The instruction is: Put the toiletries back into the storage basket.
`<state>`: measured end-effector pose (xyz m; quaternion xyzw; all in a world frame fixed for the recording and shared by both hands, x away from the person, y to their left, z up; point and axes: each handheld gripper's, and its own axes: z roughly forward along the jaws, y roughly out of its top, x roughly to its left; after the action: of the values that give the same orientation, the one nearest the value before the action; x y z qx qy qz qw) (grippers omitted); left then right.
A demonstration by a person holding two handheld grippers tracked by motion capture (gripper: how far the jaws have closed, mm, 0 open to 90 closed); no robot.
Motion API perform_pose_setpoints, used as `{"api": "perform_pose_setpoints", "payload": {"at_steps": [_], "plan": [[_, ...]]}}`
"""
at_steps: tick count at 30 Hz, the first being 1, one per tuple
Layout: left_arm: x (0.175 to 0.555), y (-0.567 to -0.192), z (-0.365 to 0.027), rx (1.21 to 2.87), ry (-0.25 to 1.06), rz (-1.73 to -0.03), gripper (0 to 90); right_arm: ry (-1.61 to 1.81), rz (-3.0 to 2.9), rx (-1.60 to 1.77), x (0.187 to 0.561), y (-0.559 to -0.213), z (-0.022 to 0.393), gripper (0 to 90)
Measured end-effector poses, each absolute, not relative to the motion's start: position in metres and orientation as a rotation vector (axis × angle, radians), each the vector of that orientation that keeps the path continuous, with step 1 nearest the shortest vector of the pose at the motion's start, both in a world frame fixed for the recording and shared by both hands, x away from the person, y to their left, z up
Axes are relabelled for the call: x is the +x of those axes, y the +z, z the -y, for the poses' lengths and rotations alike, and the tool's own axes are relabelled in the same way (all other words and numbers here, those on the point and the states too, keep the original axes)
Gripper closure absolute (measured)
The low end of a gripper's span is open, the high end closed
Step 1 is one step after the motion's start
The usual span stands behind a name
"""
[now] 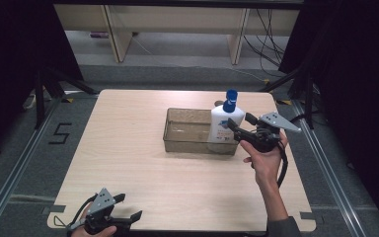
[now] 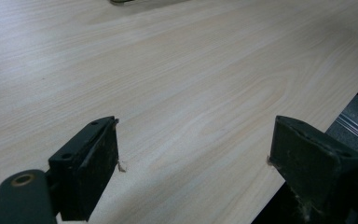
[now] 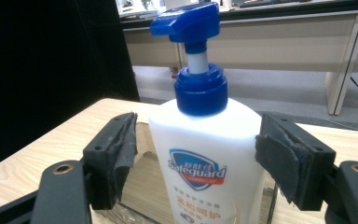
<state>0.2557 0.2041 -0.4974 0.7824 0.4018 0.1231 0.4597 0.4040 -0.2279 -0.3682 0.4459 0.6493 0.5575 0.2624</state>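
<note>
Right gripper (image 3: 196, 154) had its jaws spread either side of the white plastic pump bottle with blue cap (image 3: 205, 154), standing in the clear rectangular tray (image 1: 177, 140) (right pad maybe touching). Not gripped yet. Left gripper (image 1: 128, 207) sat open, empty.

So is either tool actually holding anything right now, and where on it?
Nothing is held. The right tool brackets the soap bottle at its shoulders, jaws open with a gap at the left. The left tool is open over bare table.
</note>
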Motion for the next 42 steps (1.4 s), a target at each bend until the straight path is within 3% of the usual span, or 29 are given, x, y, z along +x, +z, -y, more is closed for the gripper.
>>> {"api": "perform_pose_setpoints", "payload": {"at_steps": [42], "plan": [[0.255,-0.497,-0.205,1.912,0.303,-1.003,14.7,1.552,-1.85,1.164,0.377,-0.377,0.21,23.7]]}}
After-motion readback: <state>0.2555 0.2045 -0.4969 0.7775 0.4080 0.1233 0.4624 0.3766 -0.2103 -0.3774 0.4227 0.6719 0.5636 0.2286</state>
